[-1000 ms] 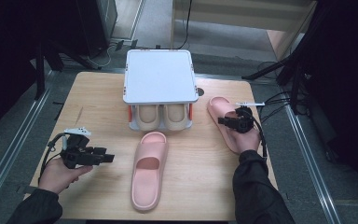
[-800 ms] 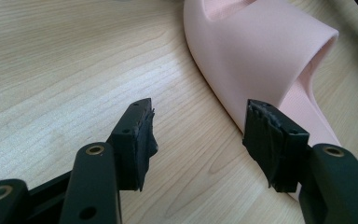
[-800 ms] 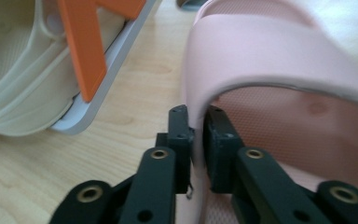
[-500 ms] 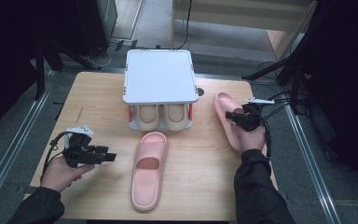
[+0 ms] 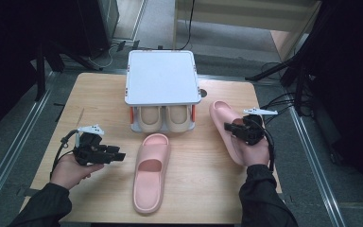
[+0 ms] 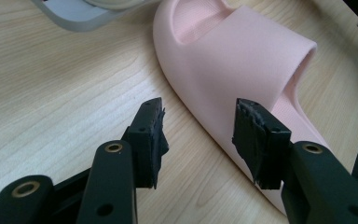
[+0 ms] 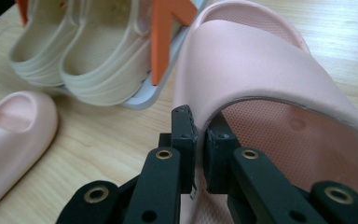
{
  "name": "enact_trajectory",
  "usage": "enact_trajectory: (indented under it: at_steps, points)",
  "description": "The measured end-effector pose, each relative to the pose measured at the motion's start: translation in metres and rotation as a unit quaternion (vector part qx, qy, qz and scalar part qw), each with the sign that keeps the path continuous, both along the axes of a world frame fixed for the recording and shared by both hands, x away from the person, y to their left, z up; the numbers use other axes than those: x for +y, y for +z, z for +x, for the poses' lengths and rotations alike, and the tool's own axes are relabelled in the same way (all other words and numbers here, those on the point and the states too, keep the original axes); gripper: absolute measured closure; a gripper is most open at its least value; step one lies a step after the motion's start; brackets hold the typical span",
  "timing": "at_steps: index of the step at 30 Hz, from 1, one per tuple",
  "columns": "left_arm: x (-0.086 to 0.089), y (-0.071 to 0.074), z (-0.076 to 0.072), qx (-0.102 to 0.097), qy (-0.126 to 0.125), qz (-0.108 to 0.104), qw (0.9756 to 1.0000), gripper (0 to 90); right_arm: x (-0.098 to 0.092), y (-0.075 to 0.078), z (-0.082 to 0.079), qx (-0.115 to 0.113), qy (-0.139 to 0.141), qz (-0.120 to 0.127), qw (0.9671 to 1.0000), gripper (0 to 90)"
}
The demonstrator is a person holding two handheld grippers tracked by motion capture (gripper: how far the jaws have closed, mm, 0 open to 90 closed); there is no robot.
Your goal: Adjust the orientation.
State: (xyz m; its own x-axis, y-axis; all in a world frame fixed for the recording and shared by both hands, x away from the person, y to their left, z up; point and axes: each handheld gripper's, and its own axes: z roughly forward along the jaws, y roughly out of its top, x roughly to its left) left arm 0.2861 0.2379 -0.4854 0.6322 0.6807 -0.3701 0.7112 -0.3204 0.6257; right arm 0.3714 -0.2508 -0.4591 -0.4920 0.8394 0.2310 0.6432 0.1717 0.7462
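Grey shoe rack (image 5: 161, 78) at table (image 5: 99, 99) rear, holding beige slipper pair (image 5: 164, 118) on lower shelf. Right gripper (image 5: 234, 128) pinching strap edge of right pink slipper (image 7: 270, 60) beside rack. Left gripper (image 6: 200, 128) spread, just been closing, nothing between jaws, beside middle pink slipper (image 6: 233, 56).
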Motion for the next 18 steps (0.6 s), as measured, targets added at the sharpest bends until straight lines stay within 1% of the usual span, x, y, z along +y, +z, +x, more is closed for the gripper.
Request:
enact_trajectory:
  at_steps: [4,5,7,9,11,14,18]
  points:
    - [-0.005,0.000,0.005,0.000,-0.007,0.002,1.0000,52.4,0.005,0.002,-0.011,0.001,0.009,0.007,0.9999,85.6]
    - [-0.006,0.000,0.006,0.002,-0.012,0.001,0.9999,53.5,0.006,0.003,-0.014,0.000,0.012,0.006,0.9999,85.6]
    - [-0.008,0.002,0.007,0.007,-0.013,-0.004,0.9999,59.1,0.010,0.003,-0.022,0.002,0.017,0.006,0.9998,85.6]
    - [-0.011,0.003,0.009,0.004,-0.014,-0.004,0.9999,62.3,0.014,0.003,-0.030,0.007,0.024,0.009,0.9997,85.6]
    - [-0.013,0.004,0.010,0.001,-0.017,-0.005,0.9998,63.9,0.018,0.004,-0.038,0.007,0.032,0.009,0.9994,85.5]
    - [-0.017,0.005,0.013,-0.002,-0.023,0.000,0.9997,67.2,0.024,0.004,-0.051,0.006,0.044,0.006,0.9990,85.5]
    - [-0.022,0.004,0.017,0.003,-0.028,0.004,0.9996,70.3,0.034,0.002,-0.067,0.012,0.059,0.006,0.9982,85.5]
